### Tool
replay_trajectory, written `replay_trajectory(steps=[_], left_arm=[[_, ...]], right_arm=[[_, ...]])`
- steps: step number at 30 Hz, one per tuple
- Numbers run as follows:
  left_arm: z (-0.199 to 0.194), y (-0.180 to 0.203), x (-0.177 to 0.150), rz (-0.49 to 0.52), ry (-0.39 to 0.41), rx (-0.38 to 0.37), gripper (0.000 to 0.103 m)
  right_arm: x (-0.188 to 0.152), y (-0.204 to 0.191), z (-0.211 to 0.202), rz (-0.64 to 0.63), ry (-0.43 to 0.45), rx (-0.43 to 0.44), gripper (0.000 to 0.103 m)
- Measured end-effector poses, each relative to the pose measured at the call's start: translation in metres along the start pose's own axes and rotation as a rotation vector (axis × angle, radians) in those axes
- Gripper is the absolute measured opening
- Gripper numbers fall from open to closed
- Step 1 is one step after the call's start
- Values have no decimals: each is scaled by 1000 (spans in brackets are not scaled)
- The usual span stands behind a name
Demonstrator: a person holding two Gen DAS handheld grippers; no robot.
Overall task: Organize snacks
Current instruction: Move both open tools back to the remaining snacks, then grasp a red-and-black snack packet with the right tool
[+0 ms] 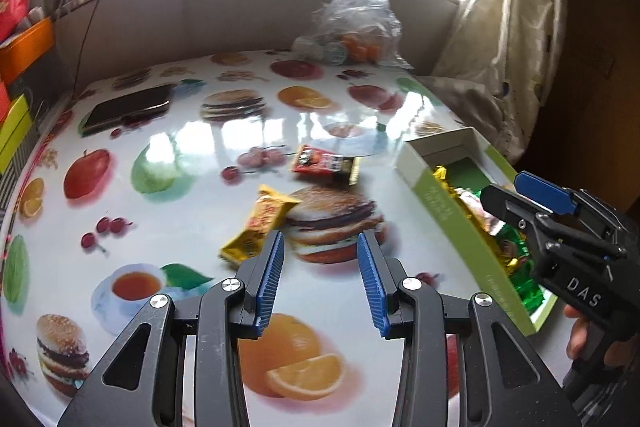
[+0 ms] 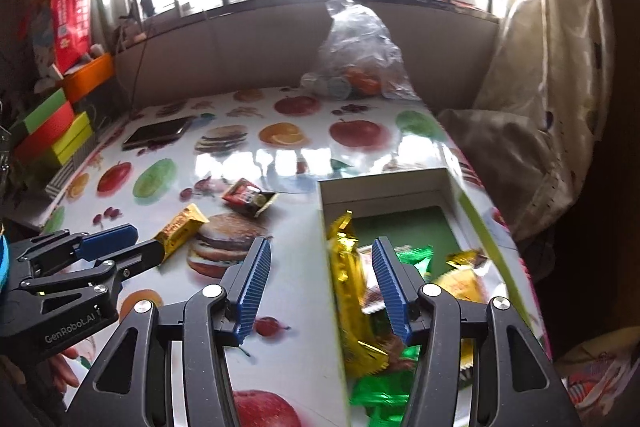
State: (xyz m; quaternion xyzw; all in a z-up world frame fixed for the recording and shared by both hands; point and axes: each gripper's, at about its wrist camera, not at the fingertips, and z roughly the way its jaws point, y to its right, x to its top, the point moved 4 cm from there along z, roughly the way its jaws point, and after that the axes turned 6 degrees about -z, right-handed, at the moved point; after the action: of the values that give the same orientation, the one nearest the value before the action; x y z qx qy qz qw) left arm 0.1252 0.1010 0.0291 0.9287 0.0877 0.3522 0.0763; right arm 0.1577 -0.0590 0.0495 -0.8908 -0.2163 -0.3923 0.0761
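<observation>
A yellow snack bar [image 1: 260, 223] and a red snack packet [image 1: 320, 163] lie loose on the fruit-print table [image 1: 192, 187]. My left gripper [image 1: 321, 239] hovers open just right of the yellow bar, with only tabletop between its jaws. To the right stands an open green box [image 1: 440, 203] holding several gold and green wrapped snacks [image 2: 352, 291]. My right gripper [image 2: 321, 243] hangs open over the box's left wall [image 2: 334, 307] and holds nothing. In the right wrist view the left gripper [image 2: 140, 243] reaches toward the yellow bar [image 2: 182, 231], with the red packet [image 2: 248, 197] beyond it.
A dark phone [image 1: 128, 107] lies at the far left of the table. At the far edge a clear plastic bag [image 1: 356, 23] holds oranges and cups. Coloured boxes [image 2: 52, 131] are stacked off the left side. A curtain [image 2: 552, 87] hangs past the right edge.
</observation>
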Motion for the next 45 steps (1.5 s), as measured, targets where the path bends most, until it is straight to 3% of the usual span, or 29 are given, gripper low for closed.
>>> replay_trajectory(steps=[16,34,45], left_arm=[[18,-38,-4,-40,-41,26,40],[52,-37,13,8,-87,-16,40],[64,-42,16,6,-105,11,40]], right_arm=[[14,-25,31,-43,-35,65,53],[48,-56,104,-245,-166,167,53],[54,-69,134,-350,-237,180,53]])
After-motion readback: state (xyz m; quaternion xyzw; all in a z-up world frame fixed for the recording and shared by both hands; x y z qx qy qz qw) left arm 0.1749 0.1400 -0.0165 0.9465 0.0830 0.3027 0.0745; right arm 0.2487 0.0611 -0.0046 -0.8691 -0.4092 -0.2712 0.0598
